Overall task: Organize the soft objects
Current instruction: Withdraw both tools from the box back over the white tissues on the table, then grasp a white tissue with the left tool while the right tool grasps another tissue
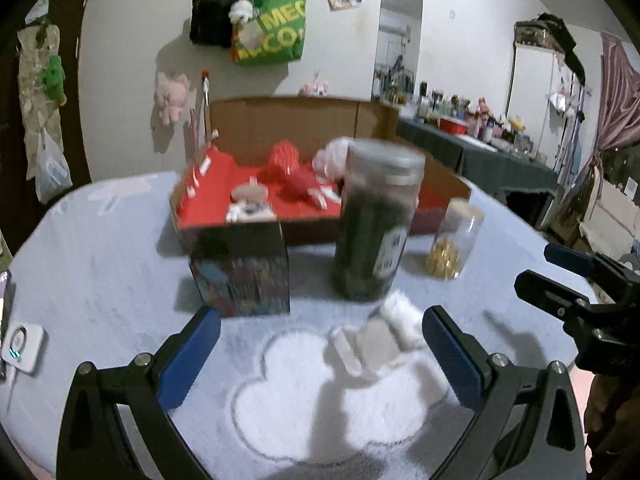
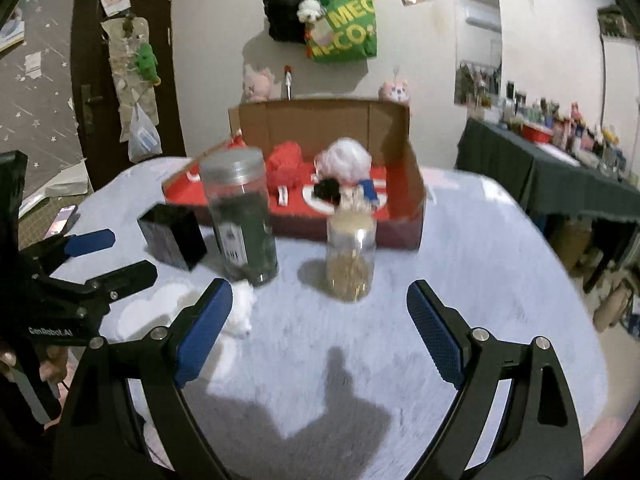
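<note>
A small white plush toy (image 1: 380,338) lies on the pale blue table cover just in front of my open left gripper (image 1: 320,344), between its blue pads. It also shows in the right wrist view (image 2: 240,312), beside my right gripper's left pad. My right gripper (image 2: 320,312) is open and empty over bare cover. A cardboard box (image 1: 280,120) with a red lining stands at the back; it holds a red plush (image 1: 288,172) and a white plush (image 2: 346,158), plus small items.
A tall jar of dark contents (image 1: 376,220), a small jar of golden bits (image 1: 454,240) and a dark printed box (image 1: 242,268) stand between grippers and cardboard box. A white cloud pattern (image 1: 304,400) marks the cover. A white device (image 1: 22,346) lies left.
</note>
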Motion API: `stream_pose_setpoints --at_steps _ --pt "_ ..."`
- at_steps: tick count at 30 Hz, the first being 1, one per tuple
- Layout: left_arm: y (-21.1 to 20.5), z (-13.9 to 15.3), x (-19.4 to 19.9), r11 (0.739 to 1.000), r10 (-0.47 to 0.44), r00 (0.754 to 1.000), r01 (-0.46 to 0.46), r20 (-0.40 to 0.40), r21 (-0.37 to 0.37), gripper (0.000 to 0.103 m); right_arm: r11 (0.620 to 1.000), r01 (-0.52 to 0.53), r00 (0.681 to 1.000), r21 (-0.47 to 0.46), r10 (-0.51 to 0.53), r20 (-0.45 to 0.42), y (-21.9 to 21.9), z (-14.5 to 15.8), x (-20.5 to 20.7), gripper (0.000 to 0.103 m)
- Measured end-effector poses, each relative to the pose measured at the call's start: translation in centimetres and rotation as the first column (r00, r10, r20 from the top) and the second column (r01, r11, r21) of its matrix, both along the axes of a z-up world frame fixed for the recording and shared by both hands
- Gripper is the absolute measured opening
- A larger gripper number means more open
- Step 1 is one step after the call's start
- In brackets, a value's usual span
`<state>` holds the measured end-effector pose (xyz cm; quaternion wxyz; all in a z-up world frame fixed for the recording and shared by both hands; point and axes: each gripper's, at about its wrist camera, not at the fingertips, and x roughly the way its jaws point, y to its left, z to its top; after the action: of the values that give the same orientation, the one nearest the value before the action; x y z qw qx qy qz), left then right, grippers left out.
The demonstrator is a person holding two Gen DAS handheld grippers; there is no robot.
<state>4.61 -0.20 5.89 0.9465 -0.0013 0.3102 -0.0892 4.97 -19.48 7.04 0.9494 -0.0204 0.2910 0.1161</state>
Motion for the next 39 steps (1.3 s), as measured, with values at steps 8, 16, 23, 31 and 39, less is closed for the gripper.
stream_pose_setpoints --at_steps 8,16,23,31,39 --pt "-0.5 -2.2 0.6 1.0 -0.007 0.998 0.007 -0.062 0.01 0.103 1.0 -0.003 0.998 0.017 0.004 -0.067 -0.3 -1.9 0.6 0.09" --pt "-0.3 -3.0 1.2 0.998 -0.059 0.992 0.061 -0.116 0.012 0.103 0.994 -0.086 0.987 0.067 0.094 -0.129 0.6 -2.7 2.3 0.09" --pt "-0.8 -3.3 1.4 0.991 -0.118 0.985 0.125 -0.13 0.048 0.096 0.981 -0.169 0.965 0.097 0.185 -0.184 2.1 -3.5 4.1 0.089" --pt "-1.7 -3.6 2.7 0.973 -0.206 0.965 0.219 -0.161 0.068 0.073 0.958 -0.265 0.927 0.108 0.284 -0.246 4.1 -4.5 6.0 0.064" --pt "-2.2 -3.7 3.0 0.942 -0.332 0.926 0.334 -0.18 -0.023 0.022 0.925 -0.329 0.889 0.189 0.371 -0.268 4.4 -5.2 6.5 0.016"
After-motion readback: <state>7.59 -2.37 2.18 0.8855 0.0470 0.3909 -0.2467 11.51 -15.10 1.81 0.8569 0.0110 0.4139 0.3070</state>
